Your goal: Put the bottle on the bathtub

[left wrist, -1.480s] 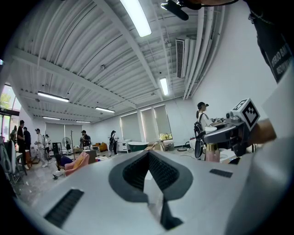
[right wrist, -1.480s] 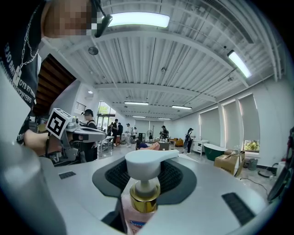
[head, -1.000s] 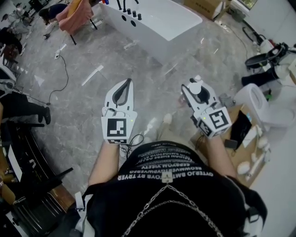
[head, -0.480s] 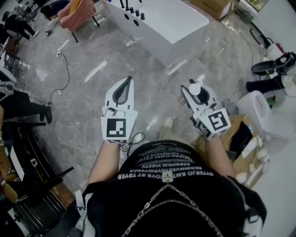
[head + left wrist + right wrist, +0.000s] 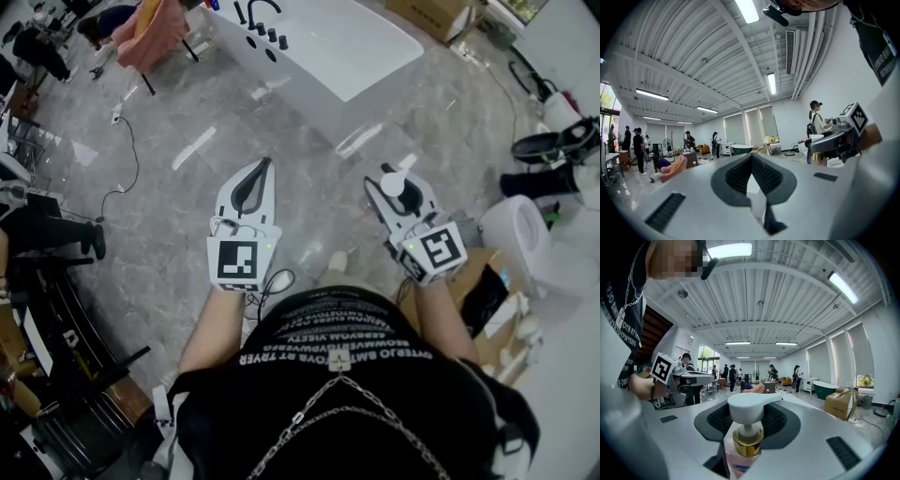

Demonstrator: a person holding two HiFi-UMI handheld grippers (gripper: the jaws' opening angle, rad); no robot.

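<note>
Fingers on the right gripper [image 5: 392,178] are clamped on a pink pump bottle [image 5: 746,439], which sits upright between them, white pump head on top. Left gripper [image 5: 263,167] has its jaws pinched together with nothing in them. Bottle's out over the grey floor [image 5: 178,216], well apart from the white bathtub [image 5: 281,80] up ahead.

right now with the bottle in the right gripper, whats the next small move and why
Probably a step forward toward the bathtub, with the grip unchanged. The right gripper is shut on the pump bottle, but the tub lies across a stretch of grey floor ahead, seemingly out of reach. The left gripper is shut and empty, so it has nothing to do yet.
</note>
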